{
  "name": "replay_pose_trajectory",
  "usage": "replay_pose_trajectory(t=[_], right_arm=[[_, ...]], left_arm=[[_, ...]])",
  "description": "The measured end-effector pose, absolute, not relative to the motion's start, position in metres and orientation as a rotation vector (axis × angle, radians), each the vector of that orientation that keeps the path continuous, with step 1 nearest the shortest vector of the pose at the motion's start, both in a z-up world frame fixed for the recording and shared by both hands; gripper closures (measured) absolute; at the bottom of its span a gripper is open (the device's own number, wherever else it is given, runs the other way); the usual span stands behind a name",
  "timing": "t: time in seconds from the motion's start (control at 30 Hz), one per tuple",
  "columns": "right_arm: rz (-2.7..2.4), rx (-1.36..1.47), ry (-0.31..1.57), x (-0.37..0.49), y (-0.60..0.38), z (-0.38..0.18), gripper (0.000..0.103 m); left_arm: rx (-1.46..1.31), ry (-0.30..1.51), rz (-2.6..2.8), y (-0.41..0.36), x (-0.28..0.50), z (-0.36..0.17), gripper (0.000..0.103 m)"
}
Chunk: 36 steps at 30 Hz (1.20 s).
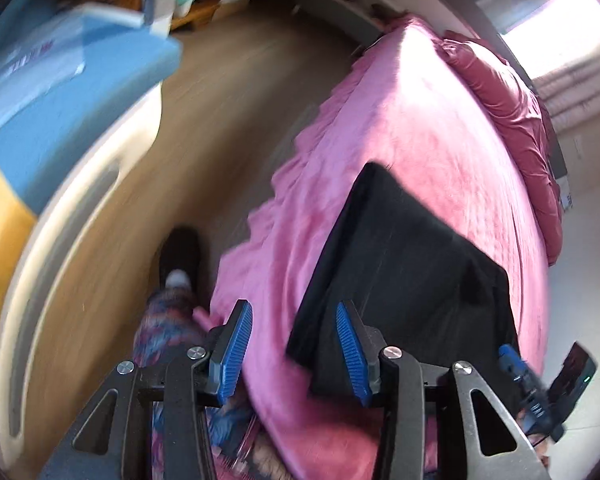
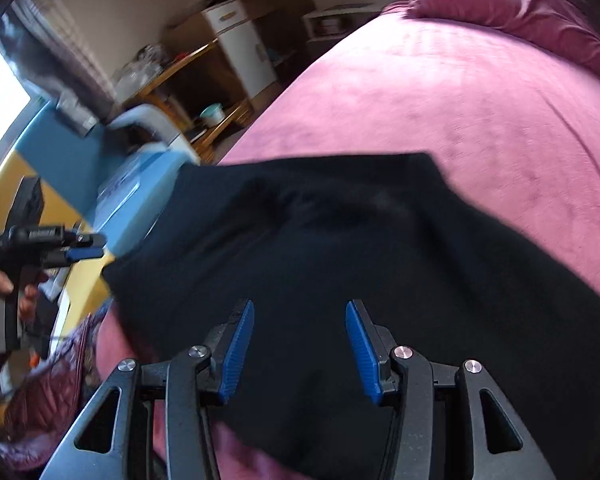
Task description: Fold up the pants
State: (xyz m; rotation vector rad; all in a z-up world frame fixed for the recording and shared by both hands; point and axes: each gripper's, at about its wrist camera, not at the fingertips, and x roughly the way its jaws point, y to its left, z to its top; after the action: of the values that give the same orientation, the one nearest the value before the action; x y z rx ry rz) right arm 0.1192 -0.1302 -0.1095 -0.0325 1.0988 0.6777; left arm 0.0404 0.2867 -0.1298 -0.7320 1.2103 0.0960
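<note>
Black pants lie folded into a flat rectangle on a pink bed. My left gripper is open and empty, hovering above the bed's near edge just left of the pants. My right gripper is open and empty, directly above the pants. The left gripper also shows at the left edge of the right wrist view, held in a hand. The right gripper shows at the lower right of the left wrist view.
A crumpled pink quilt lies along the far side of the bed. A wooden floor runs left of the bed, with my leg and shoe on it. A blue and yellow child's bed stands at left. Shelves and a white cabinet stand behind.
</note>
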Motion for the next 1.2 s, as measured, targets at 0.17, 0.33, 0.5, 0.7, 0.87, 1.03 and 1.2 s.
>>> replay_pose_trajectory(t=[0.17, 0.33, 0.5, 0.7, 0.87, 1.03, 1.2], right_arm=[[0.714, -0.057, 1.139, 0.093, -0.103, -0.13, 0.054], [0.701, -0.081, 1.156, 0.083, -0.096, -0.137, 0.054], [0.654, -0.081, 1.151, 0.084, -0.107, -0.139, 0.054], [0.644, -0.133, 1.086, 0.118, -0.095, -0.118, 0.054], [0.658, -0.291, 1.032, 0.173, -0.044, -0.112, 0.048], [0.664, -0.454, 1.064, 0.213, -0.001, -0.13, 0.049], [0.643, -0.59, 1.099, 0.226, 0.017, -0.15, 0.095]], left_arm=[[-0.787, 1.261, 0.034, 0.272, 0.031, -0.148, 0.059], [-0.699, 1.237, -0.028, 0.249, 0.033, -0.146, 0.089], [-0.62, 1.133, -0.114, 0.237, 0.04, -0.117, 0.098], [-0.601, 1.106, -0.118, 0.244, 0.044, -0.115, 0.098], [-0.59, 1.118, -0.157, 0.24, 0.038, -0.123, 0.098], [-0.591, 1.122, -0.159, 0.24, 0.037, -0.13, 0.098], [-0.612, 1.071, -0.157, 0.248, 0.037, -0.126, 0.099]])
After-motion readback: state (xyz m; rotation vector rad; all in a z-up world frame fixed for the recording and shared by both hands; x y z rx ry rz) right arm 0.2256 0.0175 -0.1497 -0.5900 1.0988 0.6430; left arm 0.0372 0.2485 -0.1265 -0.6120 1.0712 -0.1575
